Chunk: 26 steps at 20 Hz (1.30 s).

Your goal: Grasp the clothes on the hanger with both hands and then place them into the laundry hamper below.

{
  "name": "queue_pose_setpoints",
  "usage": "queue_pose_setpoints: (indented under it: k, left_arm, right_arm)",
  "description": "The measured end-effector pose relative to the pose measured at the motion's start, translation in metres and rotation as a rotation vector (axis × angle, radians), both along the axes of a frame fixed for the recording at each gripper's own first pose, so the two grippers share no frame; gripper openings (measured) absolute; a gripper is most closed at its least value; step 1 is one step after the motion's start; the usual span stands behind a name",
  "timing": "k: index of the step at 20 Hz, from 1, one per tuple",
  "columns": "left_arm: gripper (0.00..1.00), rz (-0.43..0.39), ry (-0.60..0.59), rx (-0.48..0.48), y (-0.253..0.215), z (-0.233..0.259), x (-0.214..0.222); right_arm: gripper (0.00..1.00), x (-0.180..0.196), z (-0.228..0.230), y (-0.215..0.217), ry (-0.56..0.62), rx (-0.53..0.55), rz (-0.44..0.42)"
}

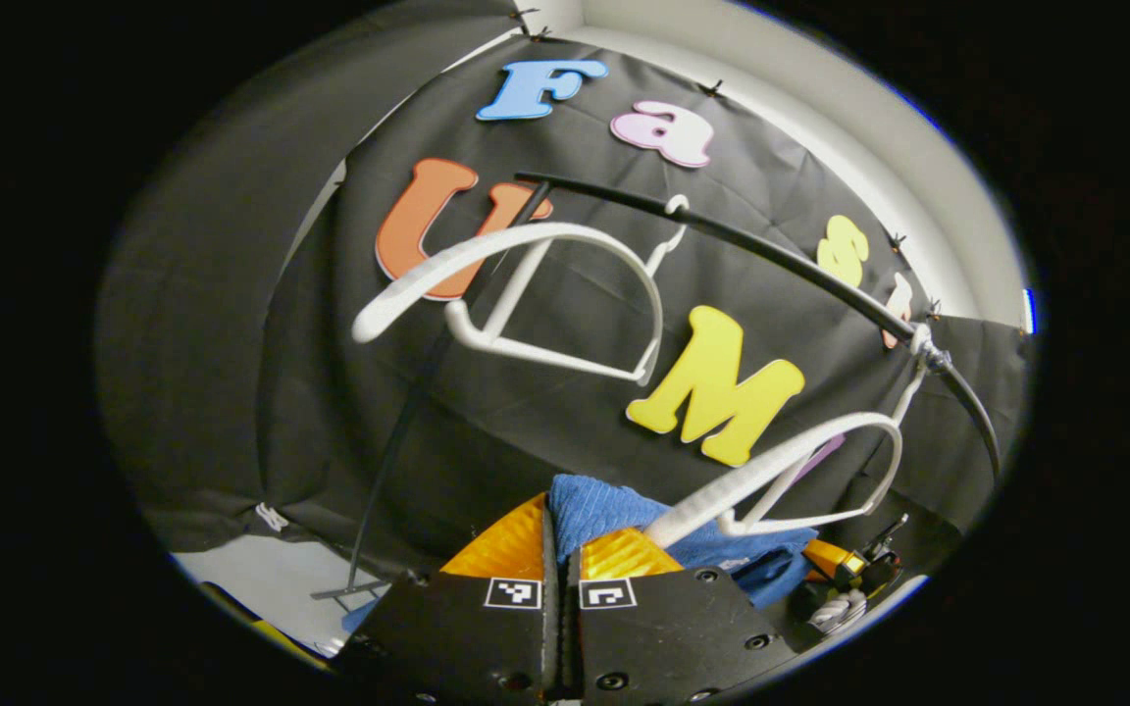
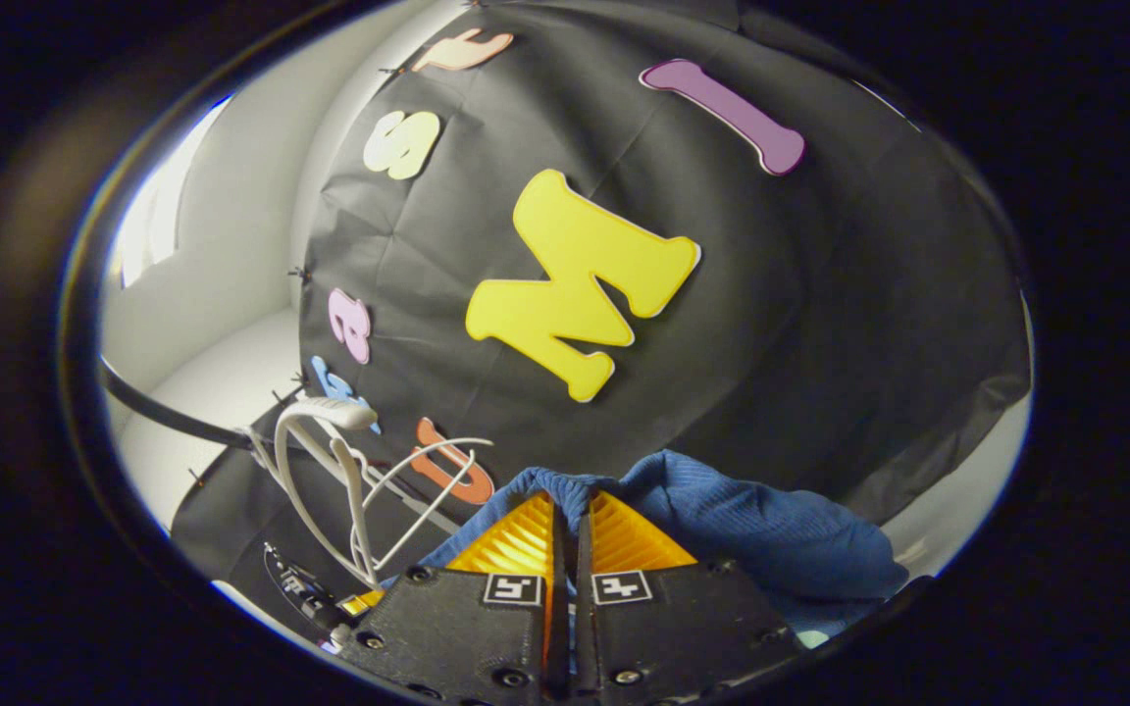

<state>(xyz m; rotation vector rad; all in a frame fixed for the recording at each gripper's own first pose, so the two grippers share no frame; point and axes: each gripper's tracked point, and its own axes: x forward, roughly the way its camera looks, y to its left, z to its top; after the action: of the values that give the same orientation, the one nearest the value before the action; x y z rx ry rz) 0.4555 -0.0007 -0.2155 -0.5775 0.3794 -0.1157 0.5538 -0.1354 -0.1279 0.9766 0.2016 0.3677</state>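
Observation:
A blue knitted garment [image 1: 604, 515] bunches just beyond my left gripper [image 1: 559, 544], whose orange fingers are pressed together on its cloth. In the right gripper view the same blue garment [image 2: 781, 529] drapes over and to the right of my right gripper [image 2: 570, 525], which is also shut on a fold of it. Two white hangers hang bare on the black rail [image 1: 771, 250]: one hanger [image 1: 526, 294] at the upper left, another hanger [image 1: 800, 471] low at the right, just in front of the cloth. The hamper is hidden.
The rail's thin black upright [image 1: 398, 441] stands at the left on a pale floor [image 1: 261, 579]. The other gripper [image 1: 845, 574] shows at the lower right of the left gripper view. White hangers [image 2: 349, 480] and rail [image 2: 173, 412] sit at the lower left in the right gripper view.

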Motion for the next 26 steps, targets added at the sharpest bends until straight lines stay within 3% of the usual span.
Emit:
queue_pose_setpoints:
  k: [3,4,7,12,17,26]
  left_arm:
    - [0.05,0.031,0.061,0.048,0.003,-0.022,-0.019]
    - [0.00,0.032,0.069,0.073,0.004,-0.025,-0.028]
    - [0.00,0.017,0.072,0.130,-0.004,-0.021,-0.045]
    - [0.00,-0.077,0.081,0.268,-0.029,-0.011,-0.074]
    - [0.00,-0.230,0.092,0.377,-0.074,-0.025,-0.102]
    - [0.00,-0.353,0.126,0.473,-0.113,-0.083,-0.180]
  right_arm:
    - [0.06,-0.013,-0.015,0.019,0.025,-0.066,0.035]
    - [0.06,-0.017,-0.014,0.024,0.028,-0.082,0.046]
    - [0.05,-0.036,-0.006,0.048,0.016,-0.126,0.077]
    - [0.06,-0.085,0.018,0.115,-0.023,-0.244,0.165]
    - [0.06,-0.125,0.022,0.176,-0.033,-0.323,0.221]
    - [0.06,-0.200,-0.059,0.245,0.064,-0.441,0.354]
